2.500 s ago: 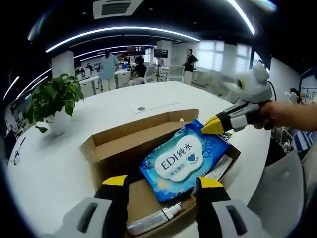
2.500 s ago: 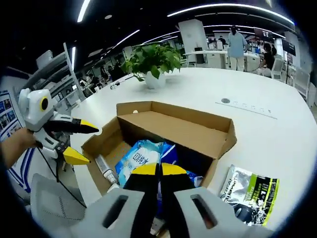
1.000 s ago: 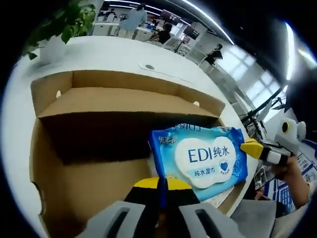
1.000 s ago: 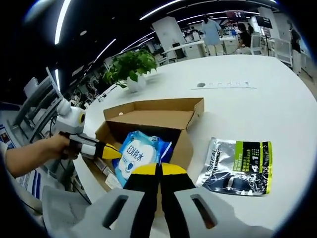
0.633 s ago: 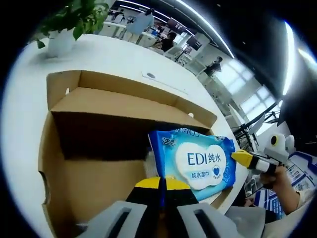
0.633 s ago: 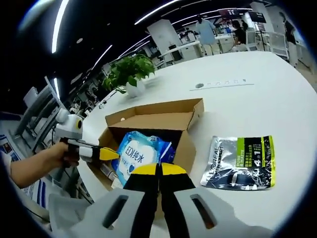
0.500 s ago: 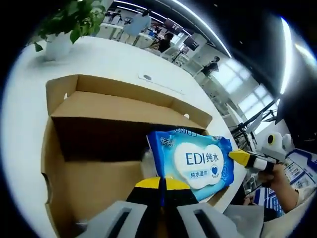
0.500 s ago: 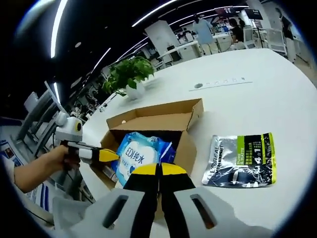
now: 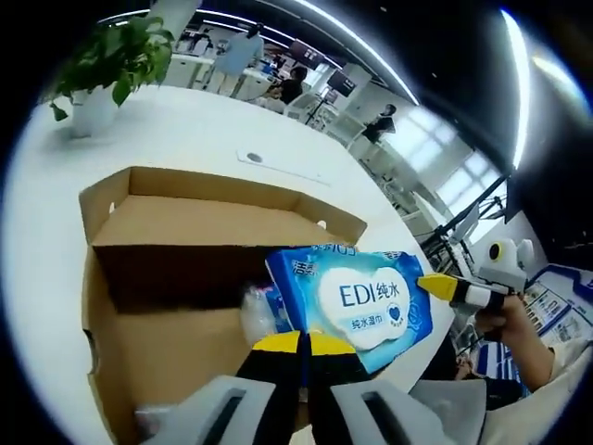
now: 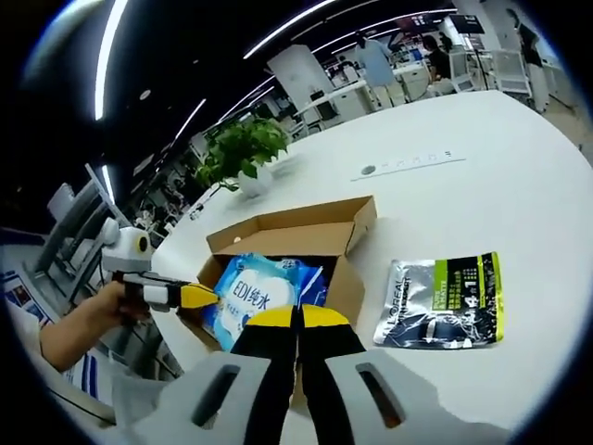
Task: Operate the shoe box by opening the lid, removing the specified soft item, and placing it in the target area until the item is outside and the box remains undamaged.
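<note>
- Your left tool (image 9: 302,341) has its yellow-tipped jaws pressed together, closed on the near edge of the wipes pack (image 9: 357,303).
- Your right tool (image 10: 297,318) also has its jaws closed, pinching the same pack's opposite edge.
- In the left gripper view, your right hand (image 9: 505,323) grips its tool at the right.
- In the right gripper view, your left hand (image 10: 93,326) grips its tool at the left.

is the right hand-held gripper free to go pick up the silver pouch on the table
Probably not yet. The right hand-held gripper is shut on the blue wipes pack, which the left hand-held gripper also pinches over the box. The pouch lies bare on the table beside the box, unobstructed.
</note>
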The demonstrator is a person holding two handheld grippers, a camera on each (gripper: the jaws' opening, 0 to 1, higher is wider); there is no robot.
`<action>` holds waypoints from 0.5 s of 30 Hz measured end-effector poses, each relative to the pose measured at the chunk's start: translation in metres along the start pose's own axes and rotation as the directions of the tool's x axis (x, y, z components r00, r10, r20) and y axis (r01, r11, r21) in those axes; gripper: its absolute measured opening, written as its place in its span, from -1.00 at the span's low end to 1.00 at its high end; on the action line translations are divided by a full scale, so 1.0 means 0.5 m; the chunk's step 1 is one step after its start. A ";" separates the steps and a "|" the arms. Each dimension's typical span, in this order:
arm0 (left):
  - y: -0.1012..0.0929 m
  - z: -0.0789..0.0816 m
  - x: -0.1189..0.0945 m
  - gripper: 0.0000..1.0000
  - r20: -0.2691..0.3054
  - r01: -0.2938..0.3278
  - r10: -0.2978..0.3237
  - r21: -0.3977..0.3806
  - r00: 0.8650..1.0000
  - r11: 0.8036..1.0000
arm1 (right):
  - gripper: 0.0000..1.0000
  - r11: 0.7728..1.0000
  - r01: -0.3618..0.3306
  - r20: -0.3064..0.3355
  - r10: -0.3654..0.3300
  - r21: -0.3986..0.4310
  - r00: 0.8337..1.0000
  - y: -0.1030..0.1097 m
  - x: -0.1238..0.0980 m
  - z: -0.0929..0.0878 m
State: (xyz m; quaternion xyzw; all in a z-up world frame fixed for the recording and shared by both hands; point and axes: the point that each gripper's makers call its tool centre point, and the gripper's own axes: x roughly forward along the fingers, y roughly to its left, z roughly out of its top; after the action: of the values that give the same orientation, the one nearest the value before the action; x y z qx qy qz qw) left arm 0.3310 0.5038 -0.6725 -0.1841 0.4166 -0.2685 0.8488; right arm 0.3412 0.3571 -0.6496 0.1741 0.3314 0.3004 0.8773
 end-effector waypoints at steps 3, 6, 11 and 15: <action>-0.019 0.010 0.008 -1.00 0.010 -0.006 0.006 0.012 1.000 1.000 | -1.00 1.000 0.014 0.004 -0.014 0.005 1.000 -0.013 -0.015 0.009; -0.039 0.017 0.017 -1.00 0.012 -0.002 0.002 0.034 1.000 0.999 | -1.00 0.999 0.031 0.012 -0.031 0.008 0.999 -0.029 -0.029 0.017; -0.064 0.022 0.032 -1.00 0.006 0.010 -0.010 0.048 1.000 0.999 | -1.00 0.998 0.054 0.026 -0.055 0.029 0.998 -0.055 -0.050 0.031; -0.093 0.024 0.052 -1.00 -0.003 0.023 -0.023 0.074 1.000 0.997 | -1.00 0.996 0.078 0.038 -0.080 0.041 0.996 -0.080 -0.068 0.041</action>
State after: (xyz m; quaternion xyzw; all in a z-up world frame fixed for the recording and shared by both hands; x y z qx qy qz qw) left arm 0.3395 0.4523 -0.6562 -0.1572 0.4051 -0.2935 0.8515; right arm 0.3515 0.3026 -0.6389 0.1842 0.3265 0.2553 0.8912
